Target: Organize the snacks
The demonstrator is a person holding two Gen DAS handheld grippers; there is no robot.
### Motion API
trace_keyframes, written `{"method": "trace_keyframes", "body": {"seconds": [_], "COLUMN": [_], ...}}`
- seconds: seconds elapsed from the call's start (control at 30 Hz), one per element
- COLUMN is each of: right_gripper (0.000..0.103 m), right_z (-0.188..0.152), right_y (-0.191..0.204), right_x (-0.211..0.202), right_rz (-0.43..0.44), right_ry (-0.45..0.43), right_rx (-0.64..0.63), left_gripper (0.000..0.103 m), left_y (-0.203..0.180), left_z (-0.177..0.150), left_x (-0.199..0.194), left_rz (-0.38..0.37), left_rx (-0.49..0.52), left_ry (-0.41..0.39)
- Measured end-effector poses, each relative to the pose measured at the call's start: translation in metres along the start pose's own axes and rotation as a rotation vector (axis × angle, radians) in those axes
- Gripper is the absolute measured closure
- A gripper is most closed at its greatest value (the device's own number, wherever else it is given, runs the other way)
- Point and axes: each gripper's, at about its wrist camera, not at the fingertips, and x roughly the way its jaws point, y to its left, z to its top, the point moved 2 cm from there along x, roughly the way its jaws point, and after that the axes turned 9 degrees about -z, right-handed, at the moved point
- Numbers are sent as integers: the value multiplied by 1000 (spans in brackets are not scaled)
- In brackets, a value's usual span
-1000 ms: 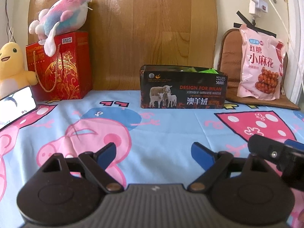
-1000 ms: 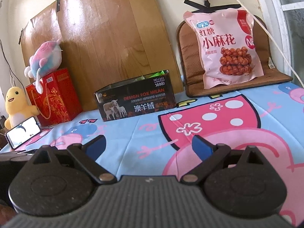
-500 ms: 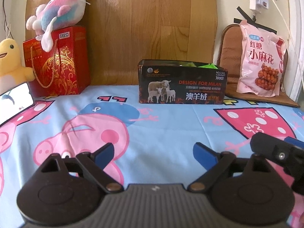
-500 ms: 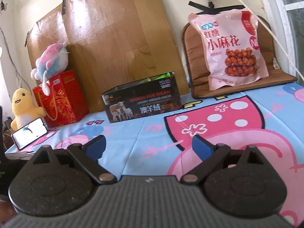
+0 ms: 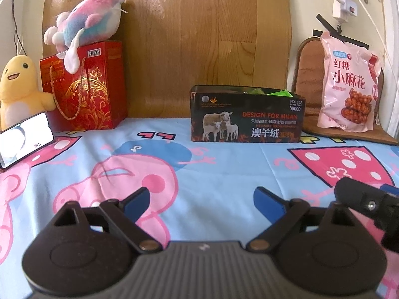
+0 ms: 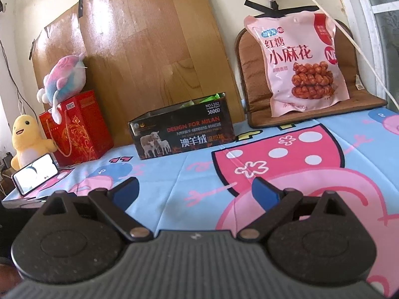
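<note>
While both point slightly downward, left tongs gape empty.

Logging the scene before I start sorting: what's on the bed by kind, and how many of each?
Plush toys: 2, yellow duck, pink-blue fish
Boxes: 2, red gift box, black open box
Snack bags: 1, pink bag
Phones: 1
Total: 6

Bright daylight from the right, glare on the wooden board, sharp focus, fisheye-bowed edges
</note>
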Motion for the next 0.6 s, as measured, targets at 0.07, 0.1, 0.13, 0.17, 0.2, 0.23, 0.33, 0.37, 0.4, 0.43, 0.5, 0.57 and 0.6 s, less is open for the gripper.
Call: {"method": "trace_keyframes", "body": {"seconds": [0.07, 0.1, 0.13, 0.17, 0.2, 0.23, 0.33, 0.37, 0.4, 0.43, 0.5, 0.57, 0.6], "right_gripper": [4, 4, 4, 4, 4, 4, 4, 4, 4, 4, 4, 4, 4], "right_z": [0, 0, 0, 0, 0, 0, 0, 0, 0, 0, 0, 0, 0], "right_y": [-1, -1, -1, -1, -1, -1, -1, -1, -1, -1, -1, -1, -1], "right_x": [-1, -1, 0, 0, 0, 0, 0, 0, 0, 0, 0, 1, 1], "right_rz": [0, 1, 3, 4, 4, 5, 10, 11, 13, 13, 15, 14, 14], "right_ry": [-3, -4, -3, -3, -3, -3, -3, -3, -2, -1, 0, 2, 2], "right_rx": [4, 5, 5, 5, 5, 5, 7, 7, 7, 7, 7, 7, 8], "left_gripper": [10, 10, 10, 10, 10, 10, 9, 9, 9, 9, 9, 9, 9], "left_y": [0, 0, 1, 1, 1, 1, 1, 1, 1, 1, 0, 0, 1], "left_z": [0, 0, 0, 0, 0, 0, 0, 0, -1, -1, -1, -1, -1], "left_x": [0, 0, 0, 0, 0, 0, 0, 0, 0, 0, 0, 0, 0], "left_rz": [-1, -2, -3, -4, -6, -8, -11, -12, -12, -12, -12, -11, -11], "left_rx": [-1, -2, -2, -4, -4, -3, -3, -3, -4, -4, -4, -5, -4], "left_ry": [-1, -1, -1, -1, 0, 0, -1, -1, -2, -2, -2, -2, -2]}}
